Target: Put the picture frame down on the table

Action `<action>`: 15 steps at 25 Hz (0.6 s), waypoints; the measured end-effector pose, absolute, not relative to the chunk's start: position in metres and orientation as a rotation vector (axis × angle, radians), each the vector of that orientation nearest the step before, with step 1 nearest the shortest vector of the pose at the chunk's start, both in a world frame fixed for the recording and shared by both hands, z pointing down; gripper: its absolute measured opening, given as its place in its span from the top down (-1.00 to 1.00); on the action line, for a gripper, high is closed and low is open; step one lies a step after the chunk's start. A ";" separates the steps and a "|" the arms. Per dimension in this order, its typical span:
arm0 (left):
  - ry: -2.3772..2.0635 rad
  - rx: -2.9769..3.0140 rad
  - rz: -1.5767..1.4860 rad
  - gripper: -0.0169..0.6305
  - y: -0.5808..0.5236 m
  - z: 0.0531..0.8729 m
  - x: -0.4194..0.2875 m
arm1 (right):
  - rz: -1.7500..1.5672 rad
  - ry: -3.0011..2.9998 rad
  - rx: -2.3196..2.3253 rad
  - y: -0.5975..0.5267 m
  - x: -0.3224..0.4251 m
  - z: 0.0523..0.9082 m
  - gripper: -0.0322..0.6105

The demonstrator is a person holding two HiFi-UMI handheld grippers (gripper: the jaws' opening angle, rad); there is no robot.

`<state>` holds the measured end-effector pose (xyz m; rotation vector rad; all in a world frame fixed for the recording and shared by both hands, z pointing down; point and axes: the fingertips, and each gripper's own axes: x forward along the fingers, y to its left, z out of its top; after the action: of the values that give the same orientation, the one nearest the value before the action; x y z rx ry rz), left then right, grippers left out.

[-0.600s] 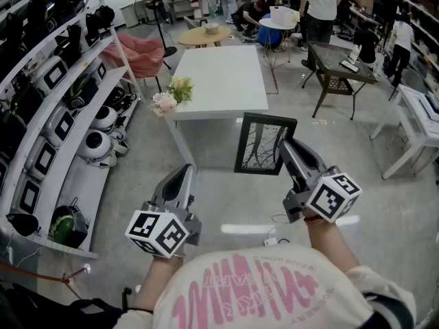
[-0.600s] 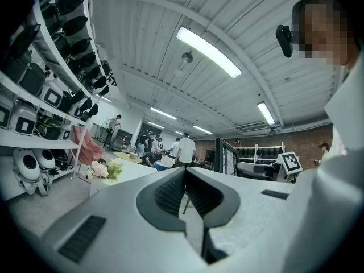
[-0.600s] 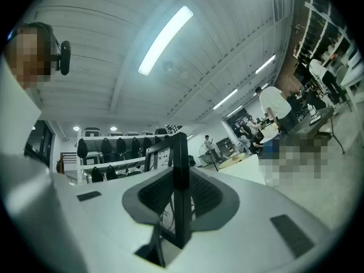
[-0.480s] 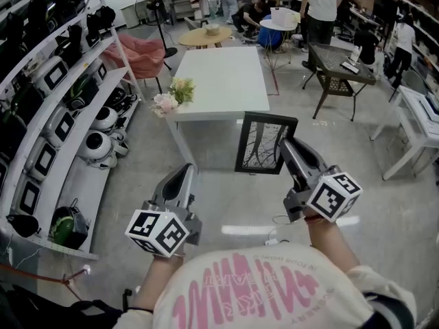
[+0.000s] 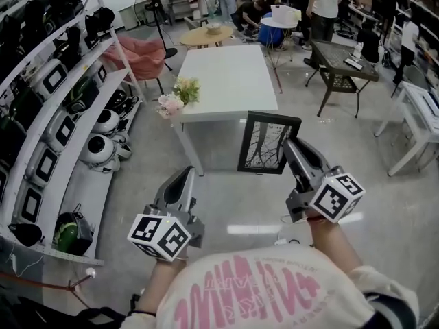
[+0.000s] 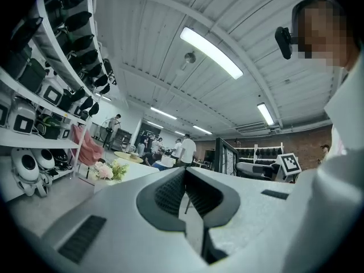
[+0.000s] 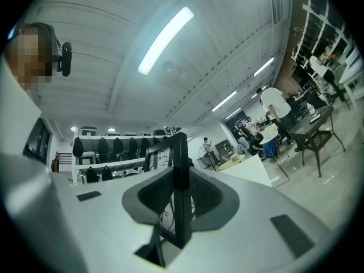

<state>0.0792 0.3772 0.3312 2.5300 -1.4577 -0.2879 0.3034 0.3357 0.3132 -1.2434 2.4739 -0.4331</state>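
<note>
A black picture frame [image 5: 269, 142] with a branch drawing hangs upright in the air just short of the white table's [image 5: 226, 81] near edge. My right gripper [image 5: 291, 145] is shut on the frame's right side; in the right gripper view the frame's black edge [image 7: 181, 186] stands clamped between the ribbed pads. My left gripper [image 5: 184, 181] is lower left, over the floor, jaws shut with nothing between them [image 6: 185, 195]. The frame [image 6: 226, 157] also shows in the left gripper view, off to the right.
A flower bunch [image 5: 175, 97] lies at the table's near left corner. Curved shelves [image 5: 48, 122] with helmets and devices run along the left. A dark wire table [image 5: 341, 59], a white desk [image 5: 420, 118] and several people stand at the back right. A cable [image 5: 282, 219] lies on the floor.
The table and surroundings have shifted slightly nearer and rightward in the head view. The frame stays in the right gripper's hold; the left gripper sits a little lower.
</note>
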 end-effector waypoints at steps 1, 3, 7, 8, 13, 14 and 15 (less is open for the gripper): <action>-1.464 2.519 -0.295 0.94 0.375 0.334 0.074 | -0.444 2.471 -1.241 0.333 0.300 0.316 0.62; -1.472 2.491 -0.301 0.94 0.368 0.342 0.061 | -0.475 2.472 -1.239 0.324 0.289 0.324 0.62; -1.467 2.447 -0.278 0.94 0.347 0.361 0.037 | -0.503 2.482 -1.246 0.298 0.267 0.338 0.62; -1.470 2.440 -0.276 0.94 0.339 0.363 0.028 | -0.508 2.483 -1.252 0.288 0.260 0.340 0.62; -1.508 2.451 -0.195 0.94 0.285 0.372 0.001 | -0.518 2.491 -1.273 0.223 0.237 0.350 0.62; -1.519 2.455 -0.189 0.94 0.272 0.372 -0.001 | -0.522 2.488 -1.268 0.209 0.236 0.351 0.62; -1.527 2.456 -0.193 0.94 0.259 0.371 -0.003 | -0.530 2.485 -1.264 0.194 0.235 0.352 0.62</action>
<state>-0.0033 0.2588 0.3710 2.4556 -1.5274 -0.1932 0.2346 0.1938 0.3518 -1.2644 2.4845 -0.5301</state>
